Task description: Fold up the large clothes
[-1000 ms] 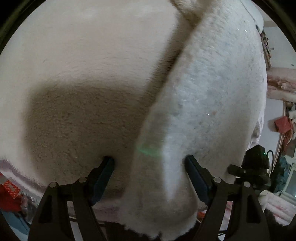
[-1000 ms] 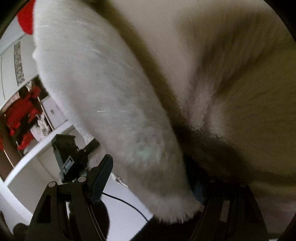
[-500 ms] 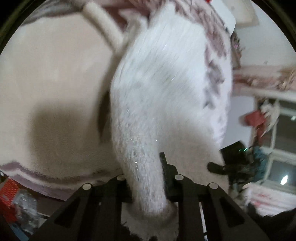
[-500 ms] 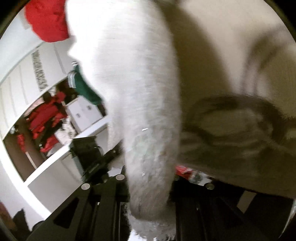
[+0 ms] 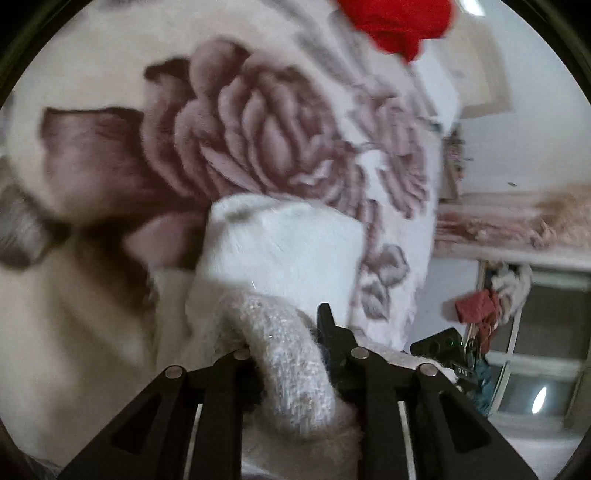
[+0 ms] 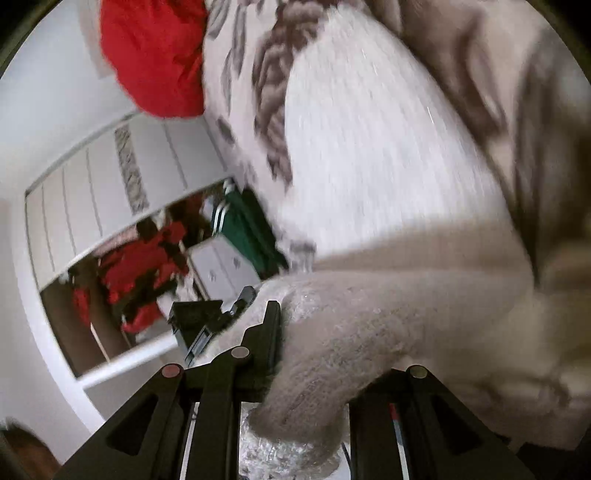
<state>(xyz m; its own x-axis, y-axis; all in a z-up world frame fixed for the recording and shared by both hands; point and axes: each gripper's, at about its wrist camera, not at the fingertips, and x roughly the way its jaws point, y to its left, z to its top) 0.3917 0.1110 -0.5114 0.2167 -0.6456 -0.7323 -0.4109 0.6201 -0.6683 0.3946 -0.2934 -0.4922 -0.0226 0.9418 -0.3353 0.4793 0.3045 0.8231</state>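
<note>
A fluffy white garment (image 5: 284,243) lies bunched over a cream bed cover with a mauve rose print (image 5: 240,122). My left gripper (image 5: 284,336) pinches a rolled fold of its edge between its fingers; its jaws are easing open a little, but the pads still press the fabric. In the right wrist view the same white garment (image 6: 369,166) hangs stretched and blurred. My right gripper (image 6: 328,343) is shut on another thick fold of it, which hides the right finger. Both held folds stand lifted off the rose-print cover (image 6: 273,74).
A red cloth (image 5: 399,22) lies at the far end of the bed and also shows as a red cloth (image 6: 155,55) in the right view. A black device (image 5: 439,347) sits right of the left gripper. An open wardrobe (image 6: 140,258) holds red clothes. A window (image 5: 535,350) is at the right.
Both grippers went from wide open around the garment's edge to clamped on it. Both then rose and pulled back, lifting the fabric and bringing the rose print and the room into view.
</note>
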